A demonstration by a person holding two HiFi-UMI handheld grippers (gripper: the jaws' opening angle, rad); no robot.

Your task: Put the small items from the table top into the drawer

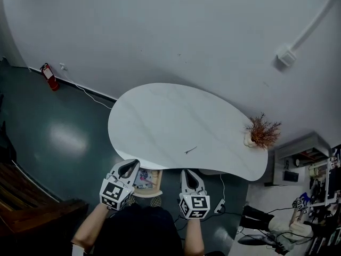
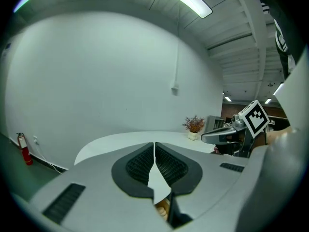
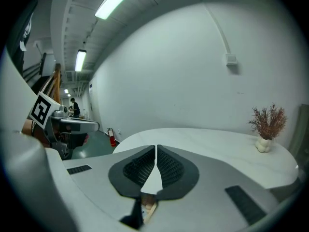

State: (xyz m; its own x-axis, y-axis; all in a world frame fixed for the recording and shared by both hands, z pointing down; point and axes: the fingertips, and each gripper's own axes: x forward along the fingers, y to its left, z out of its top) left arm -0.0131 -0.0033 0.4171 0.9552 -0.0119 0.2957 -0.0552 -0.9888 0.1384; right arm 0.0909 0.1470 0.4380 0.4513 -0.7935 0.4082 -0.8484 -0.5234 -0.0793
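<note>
A white kidney-shaped table (image 1: 170, 116) fills the middle of the head view. One small dark thin item (image 1: 191, 150) lies near its front edge. Under that edge an open wooden drawer (image 1: 147, 188) shows small things inside. My left gripper (image 1: 129, 168) hovers over the drawer's left side, shut with nothing between its fingers. My right gripper (image 1: 190, 177) hangs just right of the drawer, below the table edge, also shut and empty. In the left gripper view the pads (image 2: 145, 163) meet in front of the table top (image 2: 120, 141). In the right gripper view the pads (image 3: 166, 166) meet likewise.
A dried plant in a white vase (image 1: 261, 133) stands at the table's right end. A red fire extinguisher (image 1: 49, 76) and a cable sit by the wall at left. A power strip (image 1: 219, 206) lies on the floor, and cluttered shelves (image 1: 314, 185) stand at right.
</note>
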